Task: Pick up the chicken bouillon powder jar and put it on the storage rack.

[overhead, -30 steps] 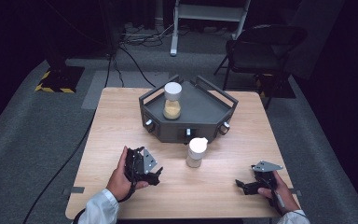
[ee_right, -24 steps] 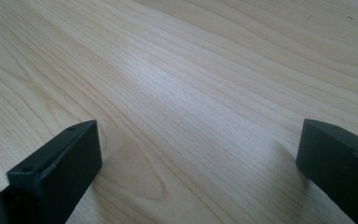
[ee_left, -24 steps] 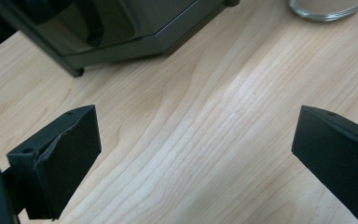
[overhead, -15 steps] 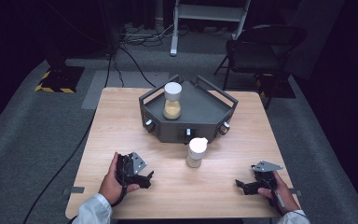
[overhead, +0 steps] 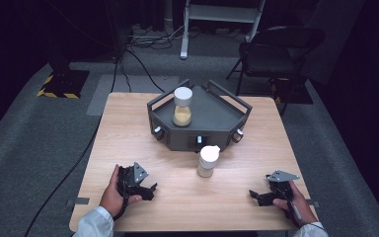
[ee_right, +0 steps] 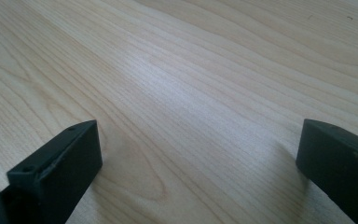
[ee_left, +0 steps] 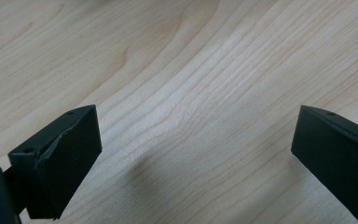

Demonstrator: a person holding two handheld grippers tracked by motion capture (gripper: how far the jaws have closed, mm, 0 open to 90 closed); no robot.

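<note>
My left claw (overhead: 145, 190) has drawn back toward me over the last second: it was further up the table (overhead: 128, 128) and nearer the small jar, and now it sits low by the near left edge, pointing to the right. In its own view its jaws stand wide apart with nothing but bare wood grain between them, so it is released and empty. My right claw (overhead: 257, 196) has not shifted from the near right corner; its jaws too gape wide over bare table, empty.

The small white-lidded jar (overhead: 208, 161) stands upright on the table between my two claws but well apart from both, just in front of the dark grey tray (overhead: 217, 114). A taller jar with yellowish contents (overhead: 182, 105) stands upright on that tray.

I read the pull-back as a retreat to rest rather than an approach: neither claw is reaching for the jar. Either the jar work is finished, or any next grasp must begin from the table edge.
</note>
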